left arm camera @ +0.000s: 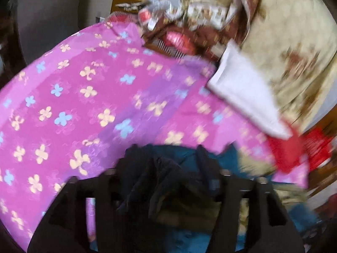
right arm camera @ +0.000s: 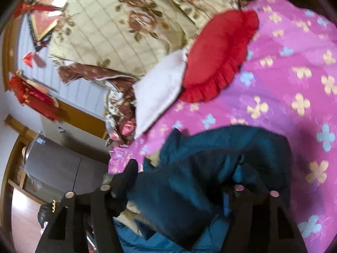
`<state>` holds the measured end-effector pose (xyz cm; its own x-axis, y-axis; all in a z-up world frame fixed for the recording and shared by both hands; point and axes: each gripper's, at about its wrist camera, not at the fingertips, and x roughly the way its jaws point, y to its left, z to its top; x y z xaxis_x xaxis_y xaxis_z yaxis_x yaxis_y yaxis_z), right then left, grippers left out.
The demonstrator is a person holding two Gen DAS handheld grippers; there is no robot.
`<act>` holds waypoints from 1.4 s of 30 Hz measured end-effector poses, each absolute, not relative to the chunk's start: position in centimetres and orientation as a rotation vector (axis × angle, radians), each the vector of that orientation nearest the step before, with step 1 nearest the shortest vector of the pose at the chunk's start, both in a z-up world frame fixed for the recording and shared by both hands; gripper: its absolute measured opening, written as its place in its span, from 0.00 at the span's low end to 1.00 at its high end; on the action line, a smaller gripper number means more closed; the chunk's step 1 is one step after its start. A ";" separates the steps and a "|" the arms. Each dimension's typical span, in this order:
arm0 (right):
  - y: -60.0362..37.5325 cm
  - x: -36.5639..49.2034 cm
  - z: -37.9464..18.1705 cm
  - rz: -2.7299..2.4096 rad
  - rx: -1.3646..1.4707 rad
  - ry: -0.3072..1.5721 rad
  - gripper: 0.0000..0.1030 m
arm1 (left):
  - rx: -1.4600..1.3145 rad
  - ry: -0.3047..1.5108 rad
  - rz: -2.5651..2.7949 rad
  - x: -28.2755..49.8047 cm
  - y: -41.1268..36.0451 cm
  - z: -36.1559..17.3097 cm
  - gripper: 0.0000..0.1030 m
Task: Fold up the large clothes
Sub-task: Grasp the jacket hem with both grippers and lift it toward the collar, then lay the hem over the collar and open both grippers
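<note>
Lying bunched on a bed under a pink floral cover, a dark teal jacket sits at the near edge, w/ both tongs poised over it. Left tongs stand spread apart, dark folds of the jacket heaped between the two fingers; picture is blurred, so whether the pads press on the cloth can't be told. Right tongs are likewise spread wide: one black finger shows at the jacket's left edge, the other is mostly lost against the dark cloth, and the fabric between looks loose rather than pinched. A pale lining shows at the garment's underside in both views.

Beyond the jacket, toward the bed's far side: a red frilled cushion, touching a white pillow just beside it. Behind them a cream quilt w/ brown roses is piled up, a brown-patterned blanket at its edge. A grey cabinet stands off the bed's side, on a wood floor
</note>
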<state>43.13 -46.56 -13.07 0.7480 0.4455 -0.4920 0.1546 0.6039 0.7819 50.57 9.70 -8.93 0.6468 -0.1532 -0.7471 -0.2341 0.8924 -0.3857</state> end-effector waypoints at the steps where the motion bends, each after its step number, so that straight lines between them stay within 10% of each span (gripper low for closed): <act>1: -46.3 43.0 -12.2 0.187 0.909 0.719 0.63 | -0.516 0.856 0.025 50.3 10.1 -8.1 0.66; 12: -42.6 39.2 -5.5 -0.066 0.538 0.618 0.63 | -0.380 0.811 -0.135 44.6 3.9 -2.4 0.68; 22: -35.8 43.1 -15.4 0.006 0.276 0.932 0.63 | -0.001 0.980 -0.351 44.2 -13.1 -11.0 0.68; 42: -36.4 50.6 -20.1 -0.066 0.169 0.978 0.63 | -0.017 1.023 -0.175 52.5 -13.0 -16.4 0.69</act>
<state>50.56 -36.42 -20.10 0.5582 0.0204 -0.8294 0.1315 0.9849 0.1127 52.49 -13.03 -16.44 0.5082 -0.1529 -0.8476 0.1368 0.9860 -0.0959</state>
